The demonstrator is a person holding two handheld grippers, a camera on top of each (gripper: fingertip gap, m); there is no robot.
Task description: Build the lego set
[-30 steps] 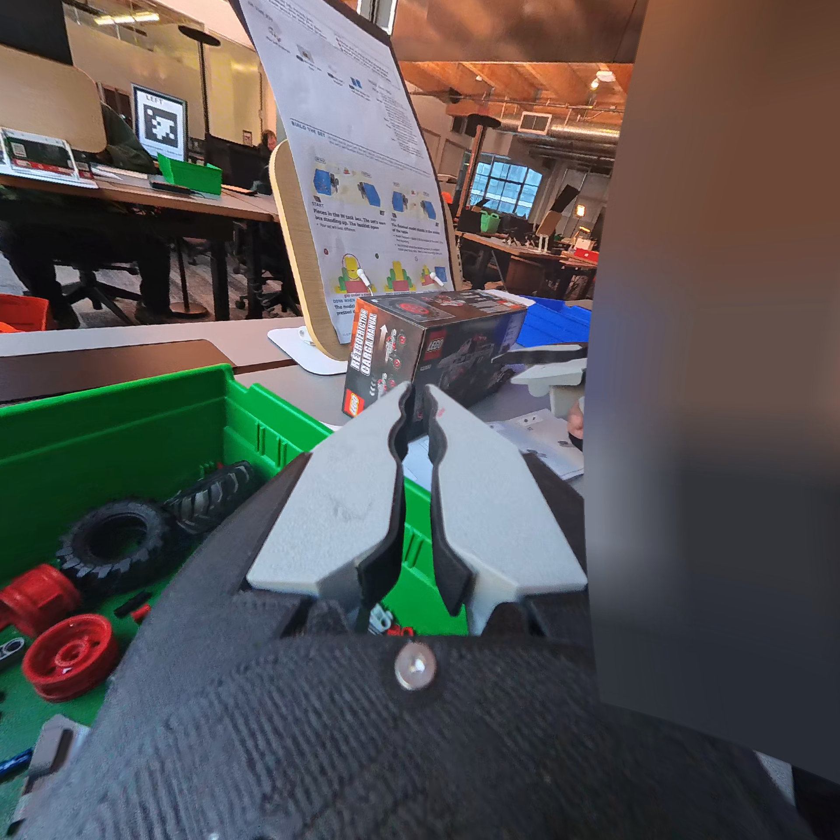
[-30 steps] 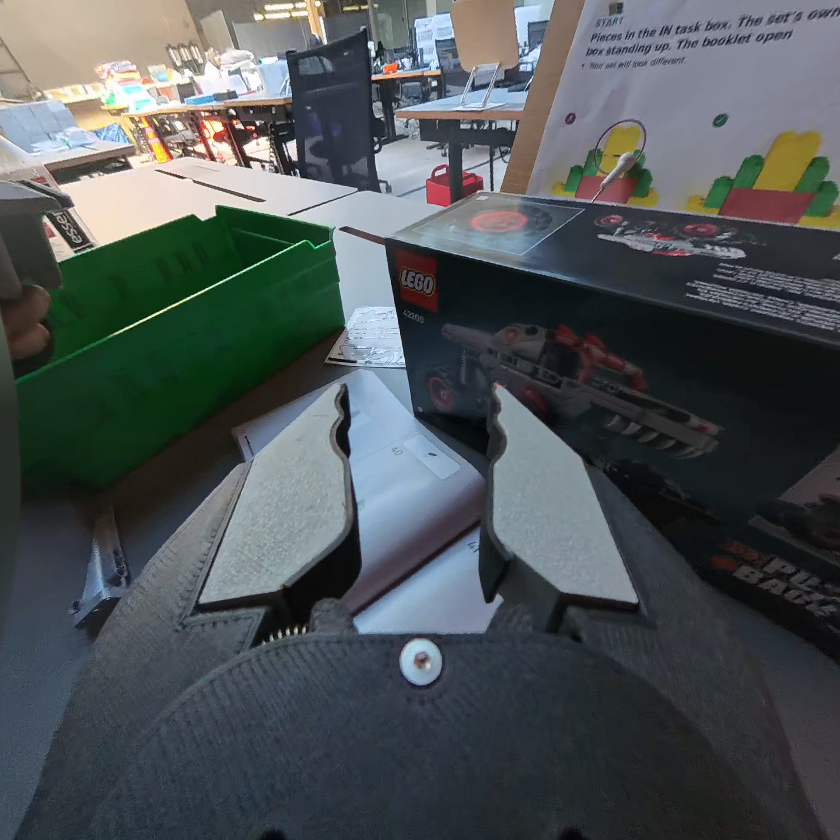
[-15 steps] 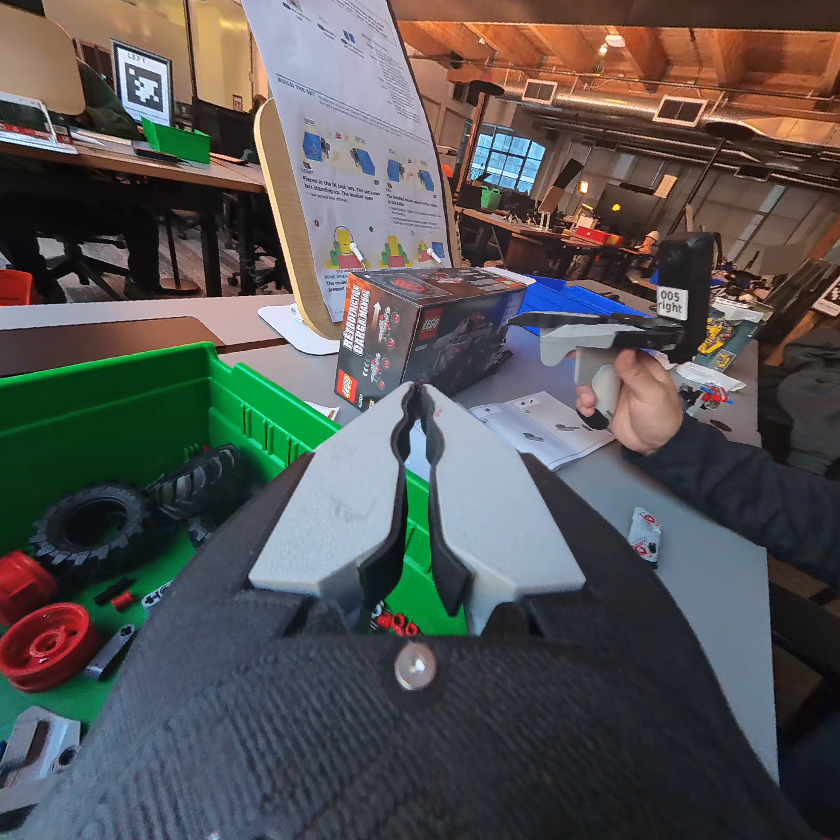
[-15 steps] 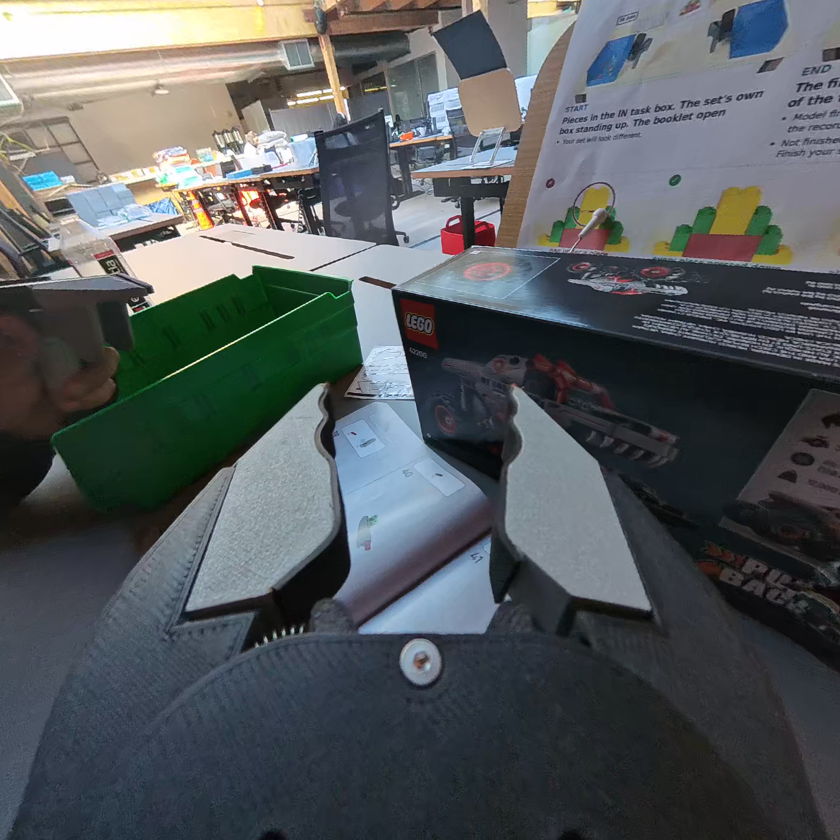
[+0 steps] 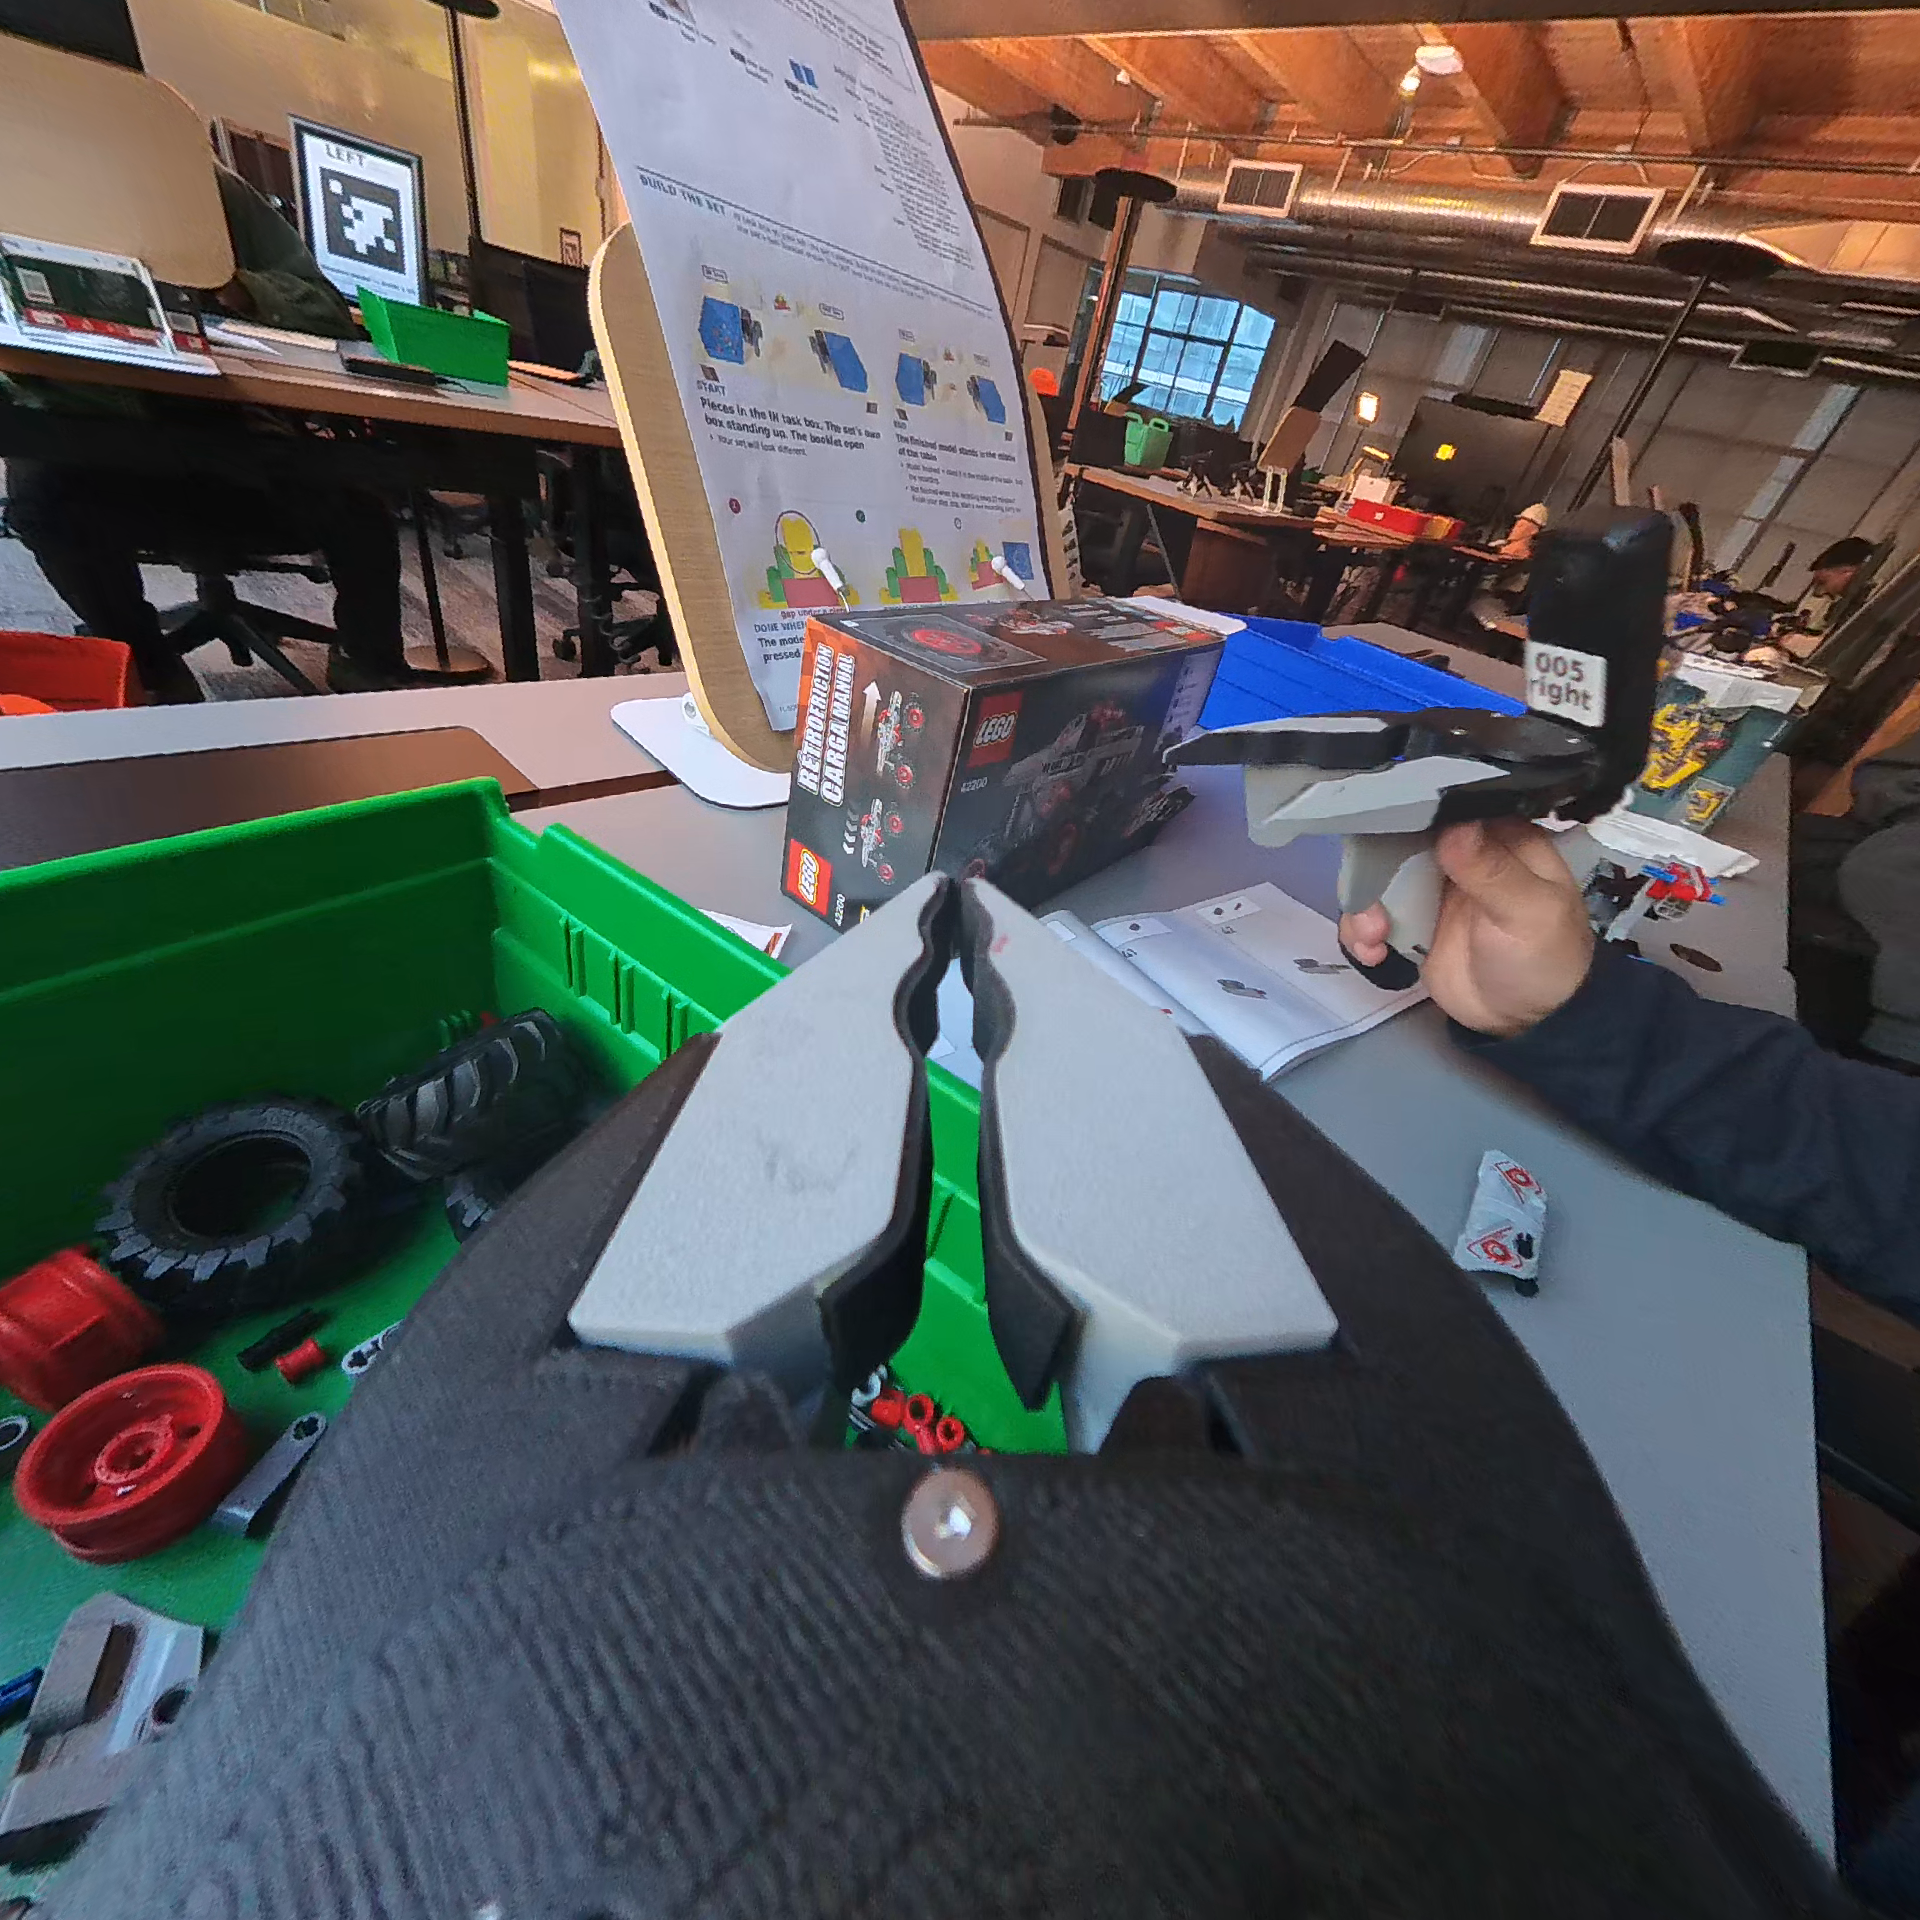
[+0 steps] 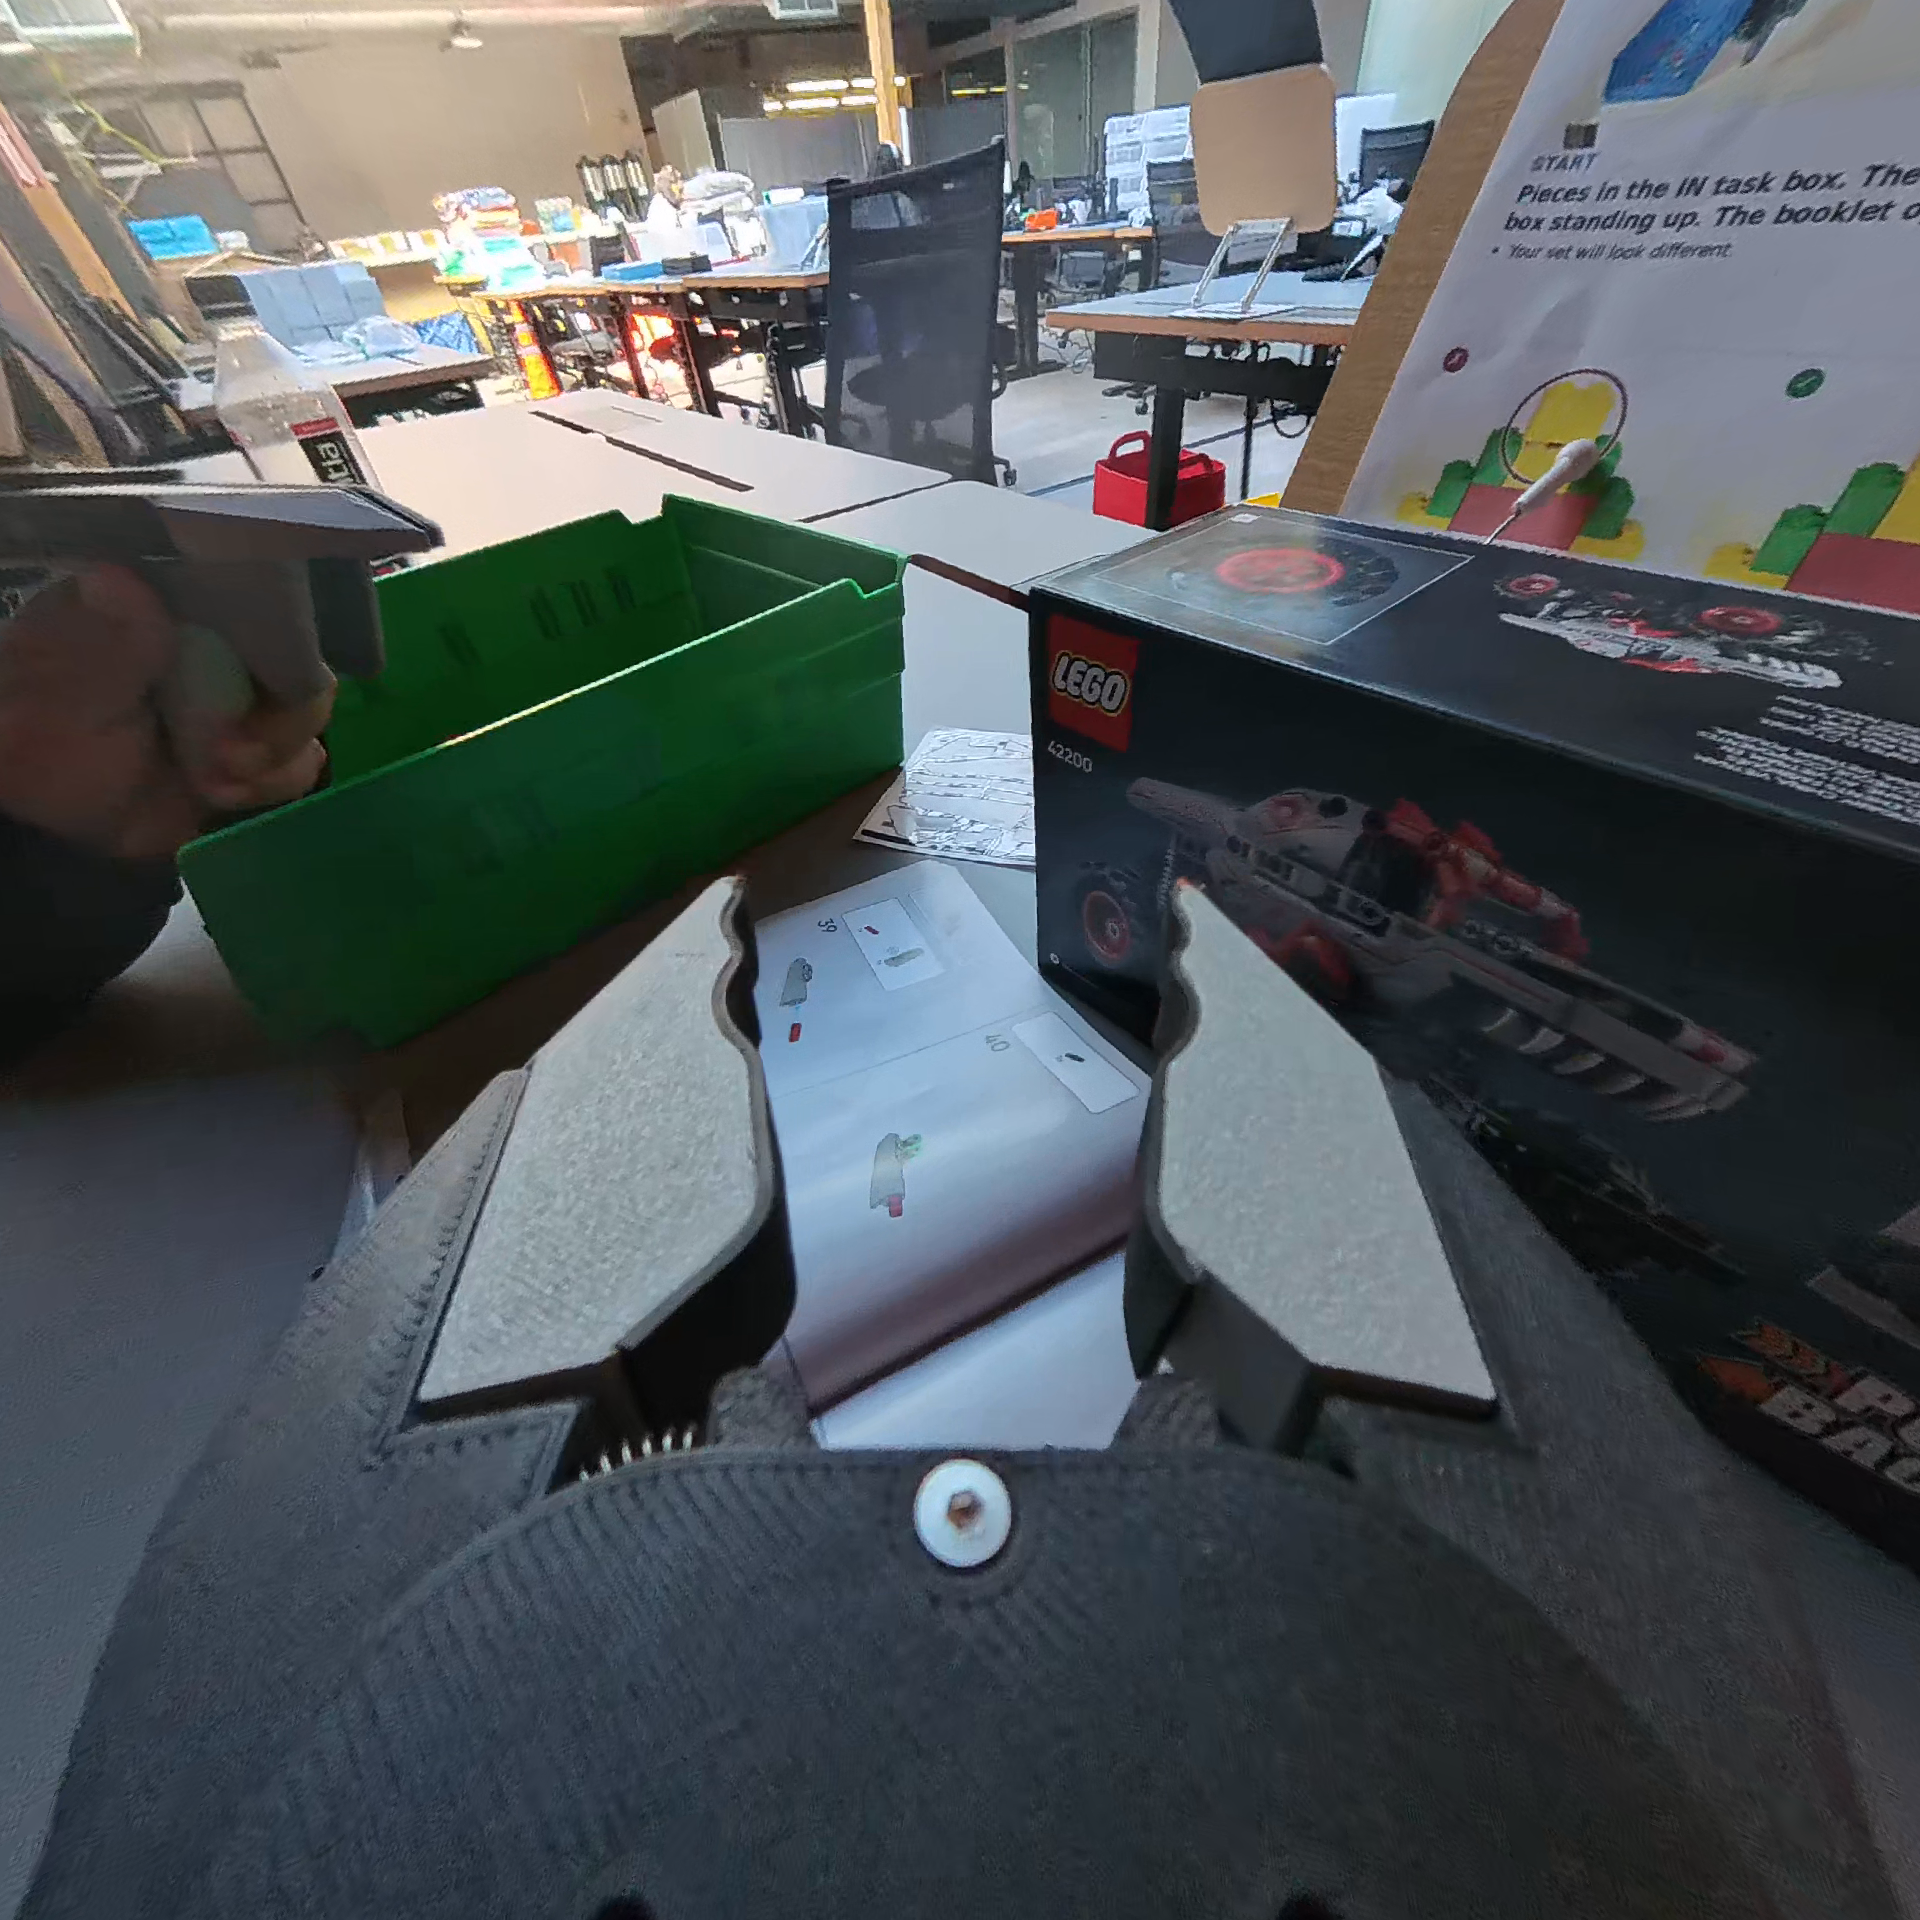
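Jaws of the left gripper (image 5: 956, 894) pinched together at the tips, nothing between them; it hangs over the near corner of the green bin (image 5: 312, 935). Jaws of the right gripper (image 6: 961, 904) spread wide, empty, above the open instruction booklet (image 6: 935, 1060). Right gripper also seen in the left wrist view, held in a hand (image 5: 1496, 935) above the worktop (image 5: 1621, 1403).

Green bin holds loose lego pieces: two black tyres (image 5: 239, 1195), one lying flat, the other leaning just behind it; red wheel hub (image 5: 125, 1455) at front left, a second red piece (image 5: 62, 1320) touching the flat tyre, small red and black pins (image 5: 286, 1351), a grey part (image 5: 104, 1683) at the bottom edge. A few red bits (image 5: 920, 1418) show under the left gripper.

Lego box (image 5: 987, 748) stands upright on the worktop, just behind the booklet and right of the bin. Sticker sheet (image 6: 956, 795) lies flat between bin and box. Tall instruction sign (image 5: 821, 343) on a stand right behind the box. Blue bin (image 5: 1330, 675) beyond the box. Small white printed piece (image 5: 1501, 1226) lies alone on the worktop at right, well apart from the booklet. Clear bottle (image 6: 281, 416) behind the green bin in the right wrist view.
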